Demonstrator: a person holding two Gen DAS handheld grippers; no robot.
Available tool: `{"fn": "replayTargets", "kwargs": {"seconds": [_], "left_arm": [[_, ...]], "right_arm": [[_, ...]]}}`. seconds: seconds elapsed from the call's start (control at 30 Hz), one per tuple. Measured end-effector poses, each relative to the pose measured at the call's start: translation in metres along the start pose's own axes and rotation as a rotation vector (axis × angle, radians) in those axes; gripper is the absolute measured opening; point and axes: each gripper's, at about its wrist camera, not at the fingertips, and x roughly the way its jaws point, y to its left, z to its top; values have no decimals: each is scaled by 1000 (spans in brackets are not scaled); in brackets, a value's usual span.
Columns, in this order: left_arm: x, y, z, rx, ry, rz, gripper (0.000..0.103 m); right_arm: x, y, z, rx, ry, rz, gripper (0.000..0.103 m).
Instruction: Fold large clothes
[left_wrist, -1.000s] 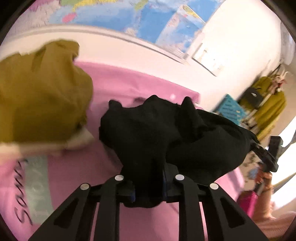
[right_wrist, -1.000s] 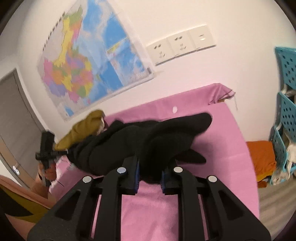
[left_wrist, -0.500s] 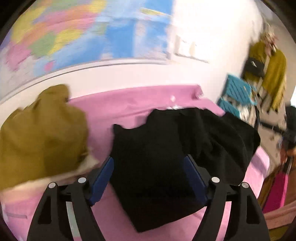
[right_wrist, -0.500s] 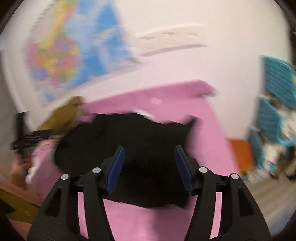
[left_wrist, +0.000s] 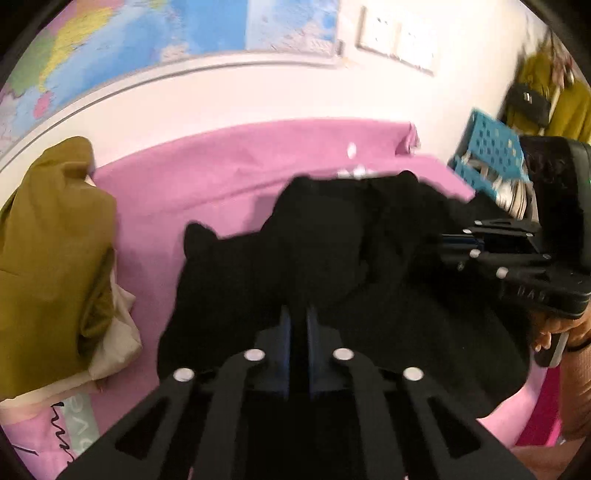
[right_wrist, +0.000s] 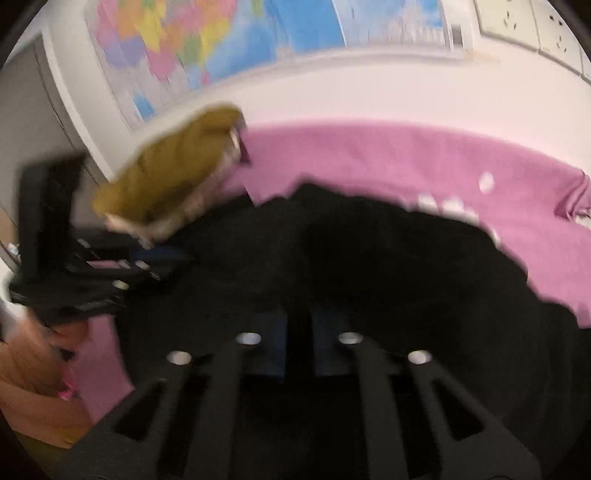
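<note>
A large black garment (left_wrist: 332, 251) lies crumpled on a pink-covered table (left_wrist: 207, 173); it also shows in the right wrist view (right_wrist: 388, 266), blurred. My left gripper (left_wrist: 298, 314) is shut on the garment's near edge, blue pads close together with black cloth between them. My right gripper (right_wrist: 298, 317) is likewise shut on the garment's near edge. The right gripper appears from the side in the left wrist view (left_wrist: 450, 243), the left gripper in the right wrist view (right_wrist: 155, 258), both at the garment's edges.
A folded olive-yellow garment (left_wrist: 51, 243) sits on cream cloth at the table's left. A wall with a map (left_wrist: 184, 33) and sockets (left_wrist: 395, 40) stands behind. A blue crate shelf (left_wrist: 491, 147) and hanging clothes are at the right.
Both grippers held the garment one second ago, opened and let it drop half a second ago, and have now shut on its near edge again, lower and closer together.
</note>
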Motion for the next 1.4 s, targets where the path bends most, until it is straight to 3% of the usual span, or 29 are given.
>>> {"fn": "replayTargets", "kwargs": {"seconds": [0.1, 0.13, 0.23, 0.3, 0.37, 0.43, 0.47, 0.53, 0.63, 0.7, 0.73, 0.83, 0.93, 0.97, 1.0, 1.03, 1.13, 1.2, 1.27, 1.4], "left_arm": [[-23, 10, 19, -52, -112, -47, 3], [-30, 12, 24, -62, -146, -50, 3], [-27, 15, 35, -62, -169, -18, 3], [0, 19, 34, -59, -95, 62, 3], [23, 28, 26, -70, -8, 91, 4], [37, 35, 18, -103, 39, 68, 7], [37, 37, 16, -108, 32, 59, 7], [29, 39, 14, -122, 7, 50, 12], [10, 38, 12, -115, -57, 38, 32], [-8, 26, 15, -79, -102, 47, 34], [-13, 24, 16, -61, -115, 34, 40], [-19, -3, 20, 24, -137, 3, 50], [-6, -27, 24, 90, -109, -34, 52], [1, -32, 23, 98, -90, -40, 52], [9, -33, 25, 99, -66, -48, 52], [20, -35, 26, 94, -34, -49, 52], [37, -34, 25, 90, 2, -19, 52], [44, -31, 25, 78, 29, -12, 51], [50, -29, 23, 93, 44, -2, 51], [55, -25, 20, 74, 65, 1, 52]], "right_arm": [[-32, 8, 17, -43, -157, -19, 10], [-33, 10, 21, -47, -171, -35, 10], [5, 2, 25, -74, -50, -78, 16], [37, -12, 17, -43, 59, -88, 31], [48, -19, 8, -26, 88, -105, 41], [34, -24, 4, 2, 52, -65, 51], [19, -26, 2, 19, 19, -55, 61], [-14, -28, -5, 15, -55, -58, 62], [-59, -52, -23, 48, -116, -188, 63], [-78, -75, -36, 94, -100, -302, 65], [-84, -83, -45, 120, -82, -326, 65], [-81, -110, -67, 175, 20, -394, 63], [-72, -115, -79, 151, 48, -417, 46], [-73, -114, -79, 131, 44, -443, 28], [-73, -114, -78, 124, 41, -455, 17], [-79, -116, -75, 145, 13, -414, 7], [-99, -112, -62, 128, -83, -475, 5], [-115, -114, -51, 149, -166, -473, 5], [-116, -119, -45, 165, -195, -460, 5], [-74, -135, -57, 174, -32, -467, 9]]}}
